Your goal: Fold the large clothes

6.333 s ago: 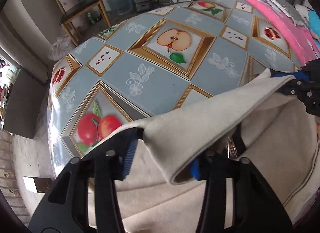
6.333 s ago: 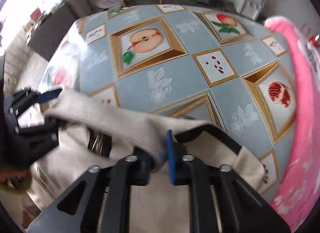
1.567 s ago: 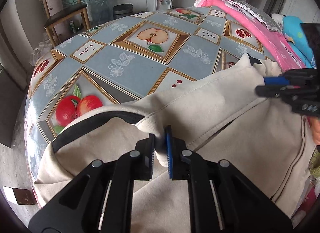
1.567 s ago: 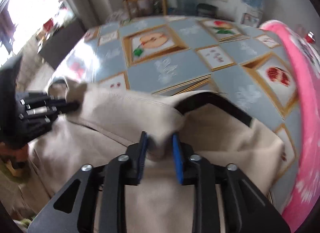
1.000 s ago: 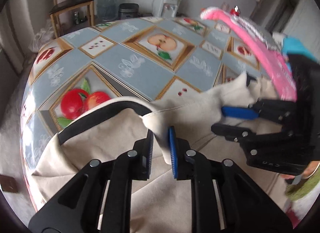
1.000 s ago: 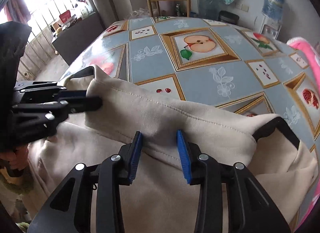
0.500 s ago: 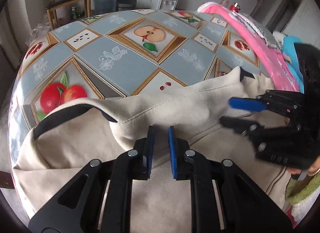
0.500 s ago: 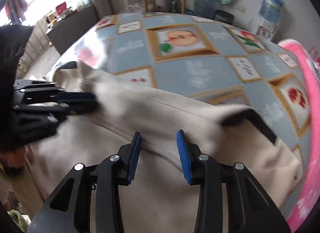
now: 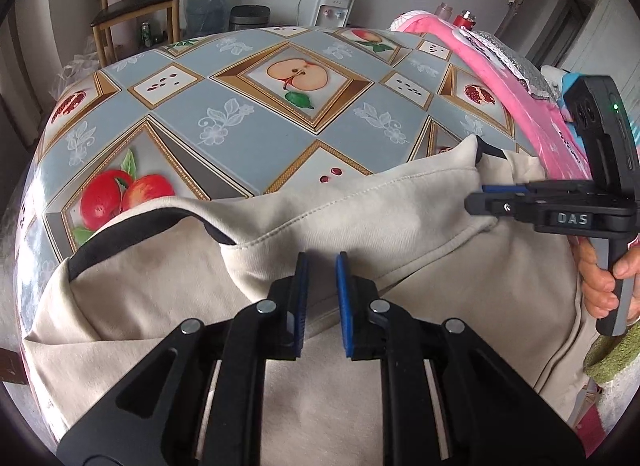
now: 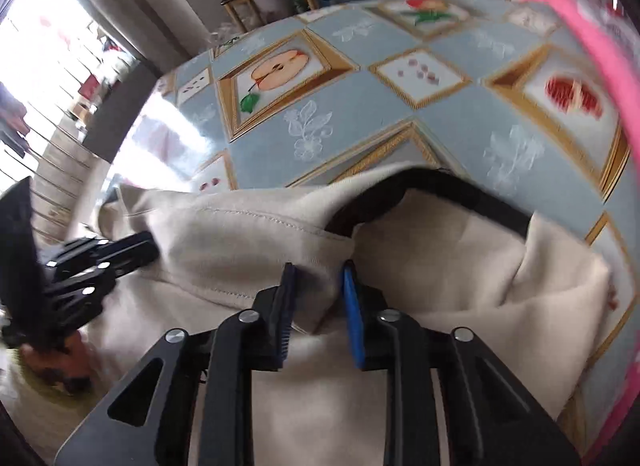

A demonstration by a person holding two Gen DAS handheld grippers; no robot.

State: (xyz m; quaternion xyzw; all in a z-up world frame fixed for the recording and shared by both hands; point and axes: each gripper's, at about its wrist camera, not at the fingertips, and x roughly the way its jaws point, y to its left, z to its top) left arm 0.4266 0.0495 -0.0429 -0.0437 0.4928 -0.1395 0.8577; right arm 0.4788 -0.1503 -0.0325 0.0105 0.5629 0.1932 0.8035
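A large beige garment (image 9: pixel 360 234) with black trim lies spread over the near part of a table (image 9: pixel 248 121) covered in a grey-blue oilcloth printed with apples, pomegranates and white flowers; its lower half hangs toward the camera and its upper part is doubled over into a long stitched fold that runs across the cloth from left to right. The left gripper (image 9: pixel 322 298) points steeply down at that fold, its blue-padded jaws standing a narrow gap apart with the hem of the fold at their tips; from its own view I cannot tell whether the pads pinch the fabric or merely rest against it. In the right wrist view the left gripper (image 10: pixel 132 252) shows at the left edge, its black fingers laid on the fold's left end. The right gripper (image 10: pixel 318 298) has just been closing its jaws, and a bunch of the beige fold now sits between the blue pads, gripped there, just beside the black-edged opening of the garment. Seen from the left, the right gripper (image 9: pixel 486 197) reaches in level from the right edge with its tips on the right end of the fold, held by a hand (image 9: pixel 600 278) on its grey handle. A pink cloth (image 9: pixel 512 77) lies along the far right side of the table, apart from the garment
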